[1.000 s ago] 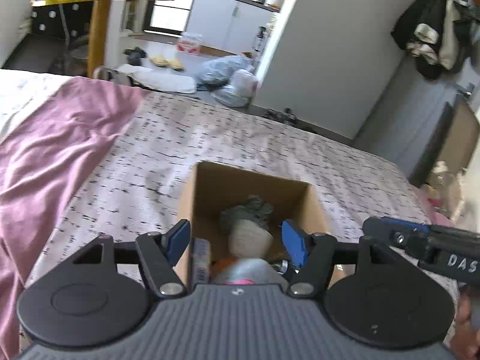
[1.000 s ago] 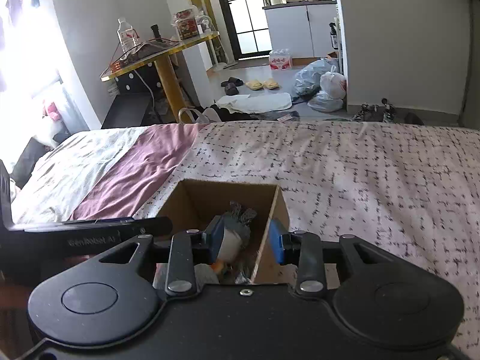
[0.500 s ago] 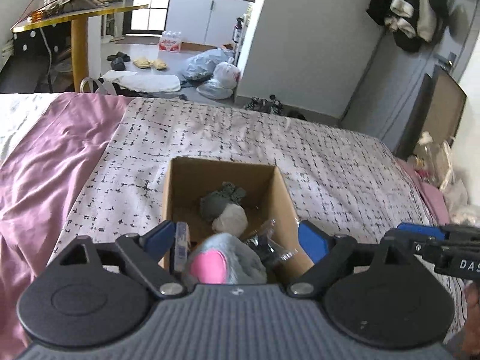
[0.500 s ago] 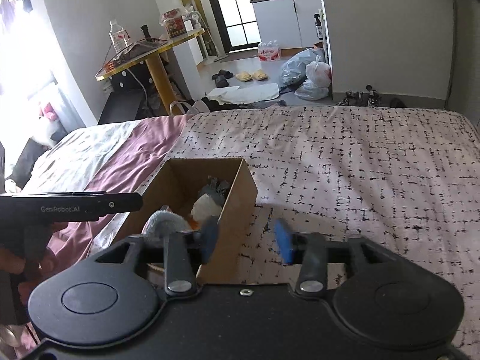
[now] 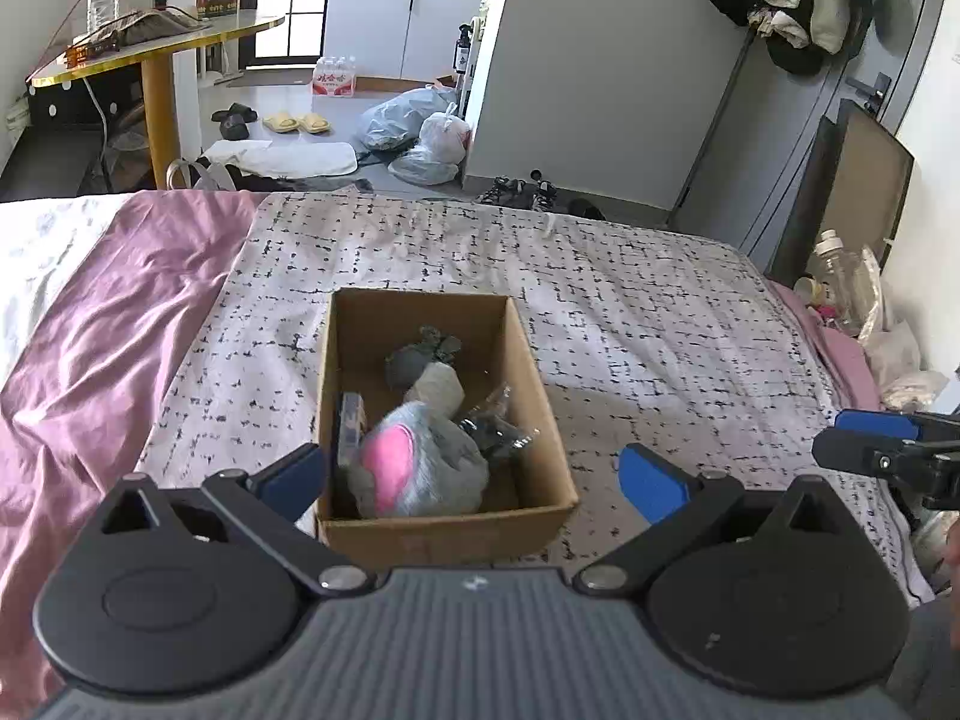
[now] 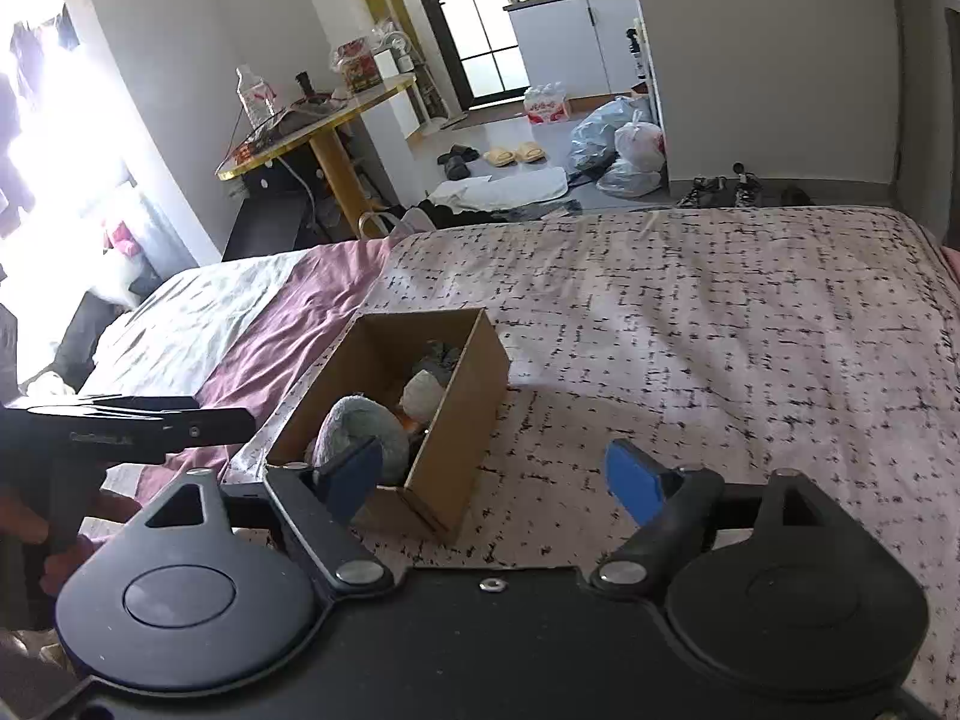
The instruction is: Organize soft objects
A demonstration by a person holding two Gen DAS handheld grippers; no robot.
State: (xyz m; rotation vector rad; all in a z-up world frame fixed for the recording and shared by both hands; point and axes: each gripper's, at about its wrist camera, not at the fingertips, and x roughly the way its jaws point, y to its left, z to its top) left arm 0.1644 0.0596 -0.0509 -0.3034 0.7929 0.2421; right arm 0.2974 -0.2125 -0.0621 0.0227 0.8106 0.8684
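- Left gripper is spread wide with nothing in it, its blue pads sitting either side of the near end of the cardboard box, not touching the contents.
- Right gripper is wide open and empty too. It hangs just to the right of the box: left pad in front of the near corner, right pad over bare bedspread.
- Inside the box, nearest the grippers, there's a grey plush toy with a pink patch.
- Behind it a rolled pale grey sock-looking bundle, and a darker grey one toward the far wall.
- Some crinkly clear plastic along the right wall, and something flat and blue-ish standing against the left wall; can't tell what that is.
- The box sits on a white bedspread with black dashes; a mauve sheet is rumpled off to the left.
- Past the bed: a yellow-edged table, slippers and plastic bags on the floor.
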